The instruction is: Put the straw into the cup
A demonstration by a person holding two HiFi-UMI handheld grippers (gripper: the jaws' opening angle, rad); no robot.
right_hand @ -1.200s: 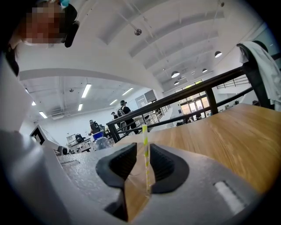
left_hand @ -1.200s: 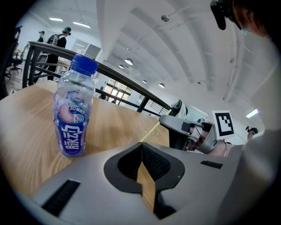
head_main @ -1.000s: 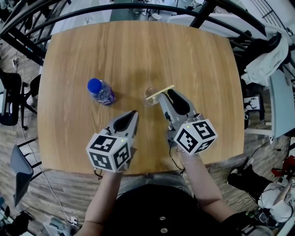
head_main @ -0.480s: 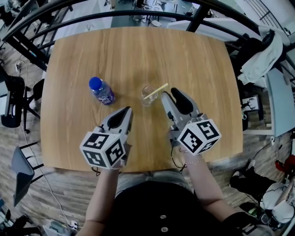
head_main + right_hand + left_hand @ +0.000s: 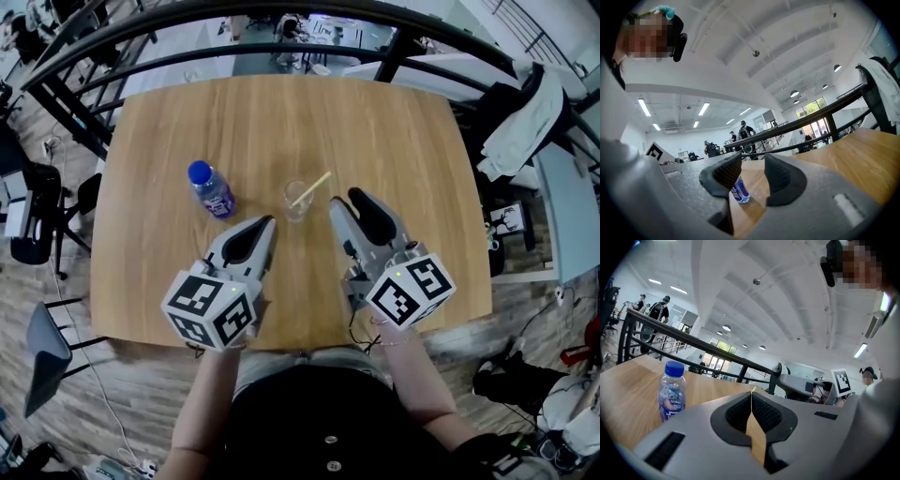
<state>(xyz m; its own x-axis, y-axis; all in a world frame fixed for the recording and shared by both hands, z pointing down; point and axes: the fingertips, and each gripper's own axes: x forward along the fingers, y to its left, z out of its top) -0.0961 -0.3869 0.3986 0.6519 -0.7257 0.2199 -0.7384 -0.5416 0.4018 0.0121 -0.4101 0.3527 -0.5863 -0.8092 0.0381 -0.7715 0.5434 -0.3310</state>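
Observation:
A clear plastic cup (image 5: 296, 201) stands at the middle of the wooden table (image 5: 281, 122). A pale yellow straw (image 5: 313, 187) leans in it, its top pointing up and to the right. My right gripper (image 5: 348, 201) hovers just right of the cup, apart from the straw. Its jaws stand open with nothing between them, and in the right gripper view (image 5: 752, 160) only the far bottle (image 5: 739, 190) shows through the gap. My left gripper (image 5: 266, 223) hangs below and left of the cup, shut and empty (image 5: 751, 393).
A clear bottle with a blue cap (image 5: 212, 191) stands left of the cup, also seen in the left gripper view (image 5: 671, 390). A black railing (image 5: 281, 19) curves behind the table. A chair draped with a white jacket (image 5: 525, 117) stands at the right.
The right gripper's jaws have let go of the straw, which now leans in the cup. Both grippers have lifted and drawn back towards the person.

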